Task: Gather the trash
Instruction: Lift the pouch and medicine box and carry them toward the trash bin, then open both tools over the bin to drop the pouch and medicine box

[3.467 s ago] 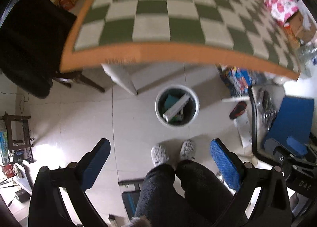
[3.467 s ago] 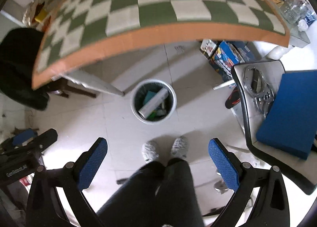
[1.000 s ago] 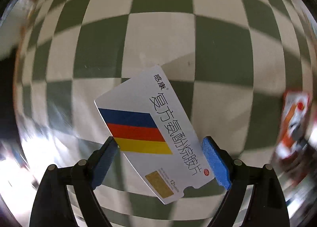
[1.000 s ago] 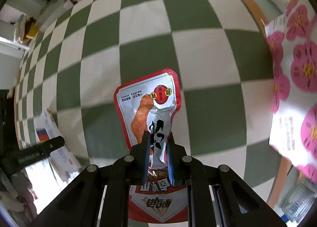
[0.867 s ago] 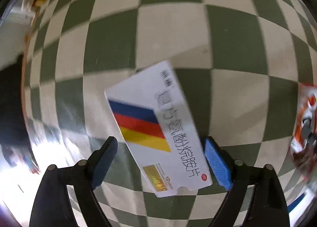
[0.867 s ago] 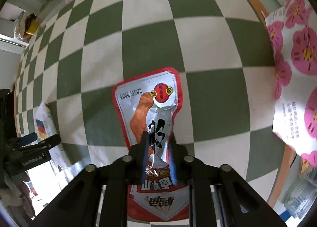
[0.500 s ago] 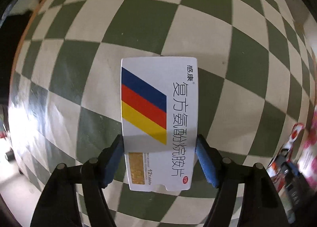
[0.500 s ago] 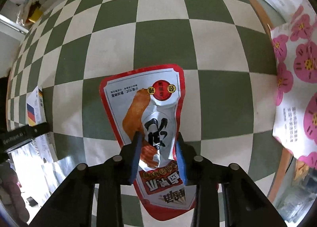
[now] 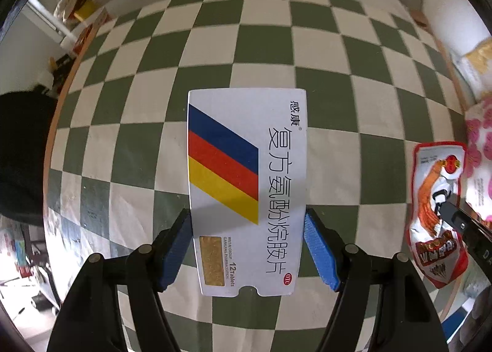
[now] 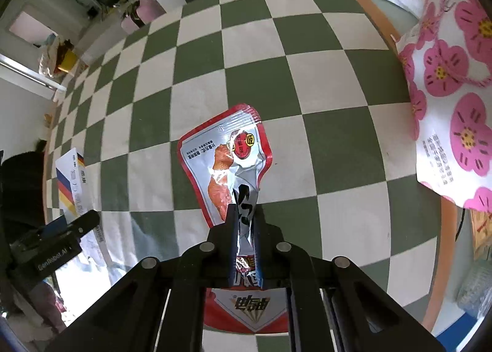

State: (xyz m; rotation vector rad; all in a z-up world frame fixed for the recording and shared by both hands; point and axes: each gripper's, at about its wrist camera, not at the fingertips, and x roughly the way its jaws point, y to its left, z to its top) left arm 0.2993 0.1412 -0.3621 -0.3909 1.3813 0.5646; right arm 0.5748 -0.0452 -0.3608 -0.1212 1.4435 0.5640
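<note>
I have two pieces of trash in my grippers, and both could slip. My left gripper (image 9: 248, 252) squeezes a flat medicine box (image 9: 247, 189) by its two long edges, with the blue pads (image 9: 176, 252) pressing only on the end of the box nearest me — most of the box sticks out toward 12 o'clock over the checkered tablecloth (image 9: 270, 53). I think the smooth card could slide or tip if I swing it fast, because so little of it is held. My right gripper (image 10: 244, 247) is closing on a shiny snack wrapper (image 10: 227, 167), and the foil is already pinched and crumpled between the thin jaws. The wrapper is floppy; its top half bends toward 12 o'clock and its bottom end hangs under the gripper at 6 o'clock. I think it could pull out of the pinch or catch on something as I carry it. In the left view the wrapper shows at 3 o'clock, close to the box, so the two grippers could bump each other. A big bag with pink flowers (image 10: 452, 75) lies at 2 o'clock of the right view near the table edge, and I could knock it. As for containers, I see no bin anywhere right now, so I cannot tell where the trash will go. I cannot tell whether the box has anything inside, since it is shut.
</note>
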